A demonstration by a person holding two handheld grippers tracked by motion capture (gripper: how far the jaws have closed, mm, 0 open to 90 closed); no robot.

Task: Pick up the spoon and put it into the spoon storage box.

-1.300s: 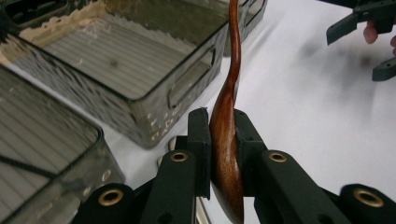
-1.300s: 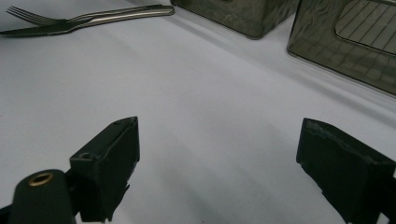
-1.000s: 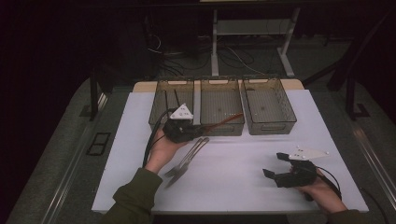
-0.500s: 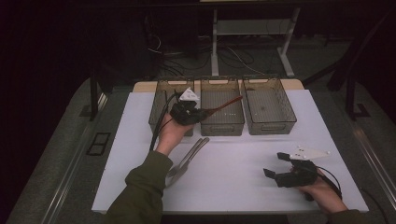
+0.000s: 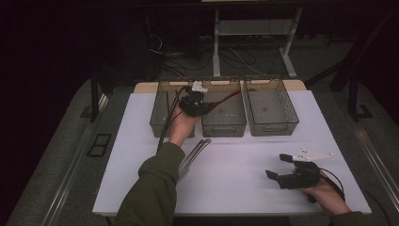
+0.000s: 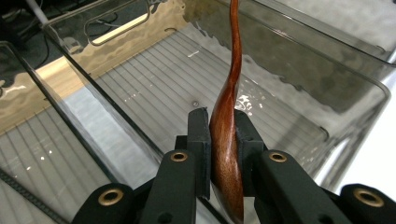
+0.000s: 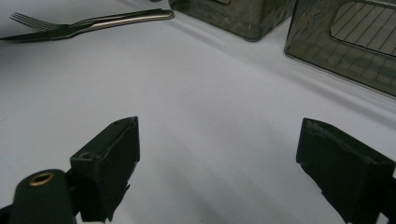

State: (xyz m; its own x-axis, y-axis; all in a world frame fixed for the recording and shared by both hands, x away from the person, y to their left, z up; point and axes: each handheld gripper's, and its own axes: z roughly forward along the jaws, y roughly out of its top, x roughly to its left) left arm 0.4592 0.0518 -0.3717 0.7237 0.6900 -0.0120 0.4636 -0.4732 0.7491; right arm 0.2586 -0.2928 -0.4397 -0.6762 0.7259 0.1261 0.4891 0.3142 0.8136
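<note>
One wooden spoon (jaws clamped) points over middle bin.

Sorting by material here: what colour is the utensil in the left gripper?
Glossy reddish-brown, like polished wood. The utensil shows best in the left gripper view.

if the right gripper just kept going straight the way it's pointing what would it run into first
Probably nothing soon: the right gripper, jaws open, faces bare white table. Farther along that line stand the smoky plastic bins, likely the first obstacle. The fork and knife lie off to the left, though depth is hard to judge.
</note>
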